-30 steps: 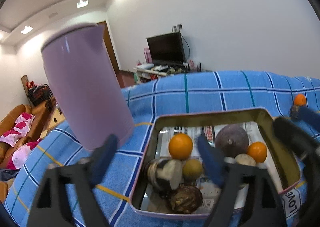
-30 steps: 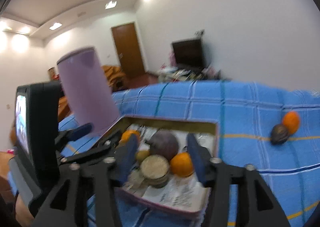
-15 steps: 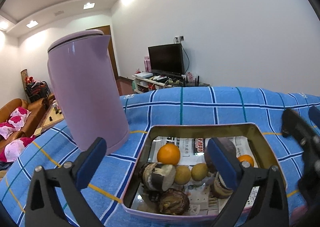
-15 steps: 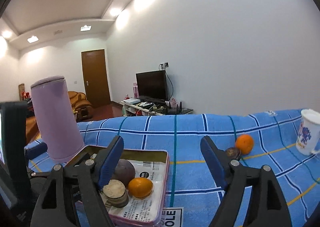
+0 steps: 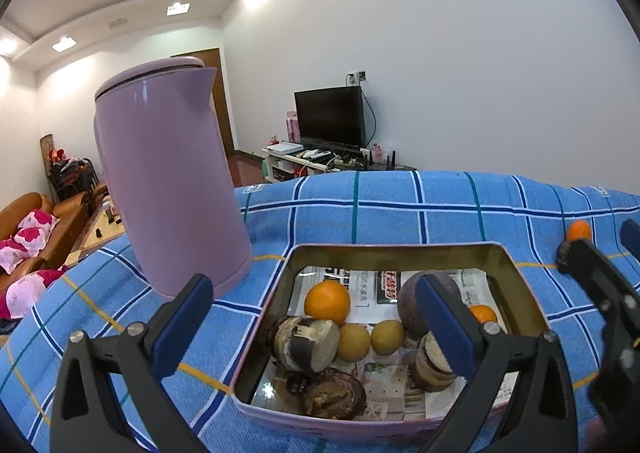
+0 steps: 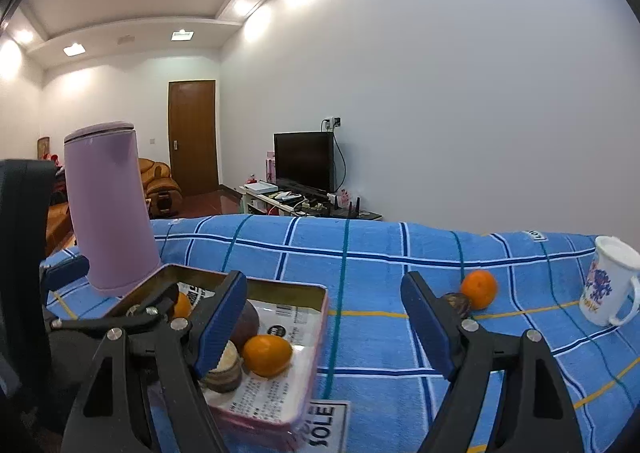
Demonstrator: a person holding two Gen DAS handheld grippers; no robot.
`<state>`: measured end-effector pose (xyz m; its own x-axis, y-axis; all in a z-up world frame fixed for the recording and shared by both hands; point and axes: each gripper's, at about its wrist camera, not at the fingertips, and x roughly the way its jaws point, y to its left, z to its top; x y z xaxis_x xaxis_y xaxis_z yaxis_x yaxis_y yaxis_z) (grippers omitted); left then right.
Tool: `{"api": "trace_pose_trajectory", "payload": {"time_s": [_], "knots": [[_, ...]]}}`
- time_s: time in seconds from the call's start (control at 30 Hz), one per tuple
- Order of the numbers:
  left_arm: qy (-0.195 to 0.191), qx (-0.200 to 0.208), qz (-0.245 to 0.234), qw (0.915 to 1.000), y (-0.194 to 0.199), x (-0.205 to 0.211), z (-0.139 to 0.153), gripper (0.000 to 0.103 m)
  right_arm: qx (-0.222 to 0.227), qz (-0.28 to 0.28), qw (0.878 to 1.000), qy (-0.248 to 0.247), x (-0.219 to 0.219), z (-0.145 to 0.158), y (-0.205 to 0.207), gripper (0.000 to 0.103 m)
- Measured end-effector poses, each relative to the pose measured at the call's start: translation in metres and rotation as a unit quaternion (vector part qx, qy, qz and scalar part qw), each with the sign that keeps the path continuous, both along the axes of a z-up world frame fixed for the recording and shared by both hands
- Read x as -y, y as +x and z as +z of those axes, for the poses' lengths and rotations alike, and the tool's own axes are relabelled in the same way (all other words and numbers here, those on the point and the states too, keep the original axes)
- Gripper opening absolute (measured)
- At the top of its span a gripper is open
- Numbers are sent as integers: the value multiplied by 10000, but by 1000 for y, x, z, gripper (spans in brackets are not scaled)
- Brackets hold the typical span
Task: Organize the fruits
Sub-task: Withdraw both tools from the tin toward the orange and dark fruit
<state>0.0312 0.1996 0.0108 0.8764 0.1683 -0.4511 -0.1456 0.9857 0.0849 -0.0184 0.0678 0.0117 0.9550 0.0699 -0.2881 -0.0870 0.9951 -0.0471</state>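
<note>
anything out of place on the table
Yes: an orange and a dark fruit touching it lie loose on the blue cloth, outside the tin that holds the other fruit.

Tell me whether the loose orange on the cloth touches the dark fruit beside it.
Cannot tell. In the right wrist view the orange overlaps the dark fruit, with no gap visible, but contact isn't plain.

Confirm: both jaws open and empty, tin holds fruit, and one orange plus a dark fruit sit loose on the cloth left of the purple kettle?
Wrong on the side. In the right wrist view the loose orange and dark fruit lie on the cloth right of the tin, far from the purple kettle, near the mug. The rest holds.
</note>
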Motion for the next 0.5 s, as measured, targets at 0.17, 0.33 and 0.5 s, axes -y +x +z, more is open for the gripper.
{"api": "trace_pose_trajectory", "payload": {"time_s": [0.17,0.33,0.5], "knots": [[-62,-15,-11,10000,1,-2,-1,103,-36,-57,10000,38,15,0,-3,80],[-95,40,22,9999,-4,0,0,103,-11,-68,10000,-53,26,1,-7,80],[-299,-6,3,9996,-8,5,0,103,-27,-165,9999,-24,44,2,-10,80]]}}
